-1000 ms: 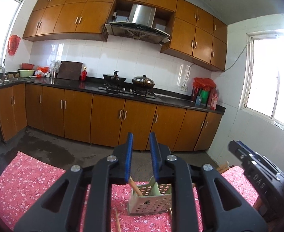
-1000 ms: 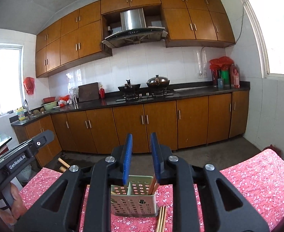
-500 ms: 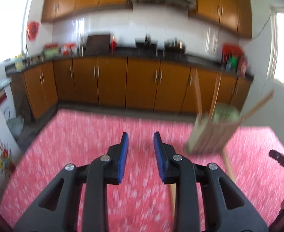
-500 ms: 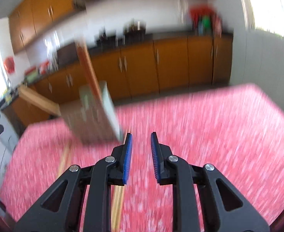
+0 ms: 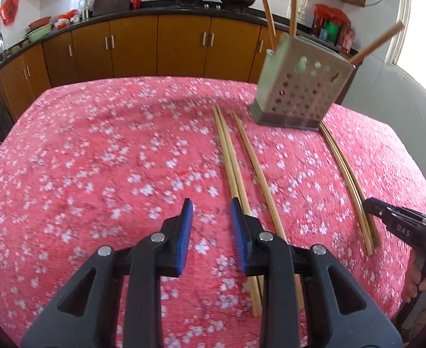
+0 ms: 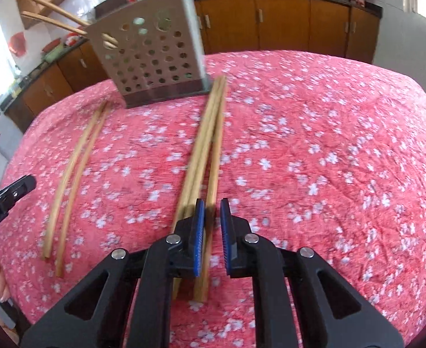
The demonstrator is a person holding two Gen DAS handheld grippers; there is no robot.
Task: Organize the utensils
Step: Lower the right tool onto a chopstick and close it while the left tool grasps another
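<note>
A perforated grey utensil holder (image 5: 299, 92) stands at the far side of the pink floral tablecloth (image 5: 97, 159), with several chopsticks leaning in it; it also shows in the right wrist view (image 6: 155, 55). Loose wooden chopsticks lie on the cloth: a group of three (image 5: 236, 174) and a pair (image 5: 349, 185). My left gripper (image 5: 210, 217) is open and empty, just left of the near ends of the three. My right gripper (image 6: 212, 217) is open, low over the near ends of its chopstick group (image 6: 204, 150). The other pair (image 6: 73, 168) lies to its left.
The table's far edge drops to a floor before brown kitchen cabinets (image 5: 155, 49). The right gripper's tip (image 5: 395, 223) shows at the left view's right edge. The left gripper's tip (image 6: 7, 200) shows at the right view's left edge.
Both grippers tilted down from facing the kitchen to facing the tabletop and came low over the loose chopsticks. The left jaws opened a little wider.
</note>
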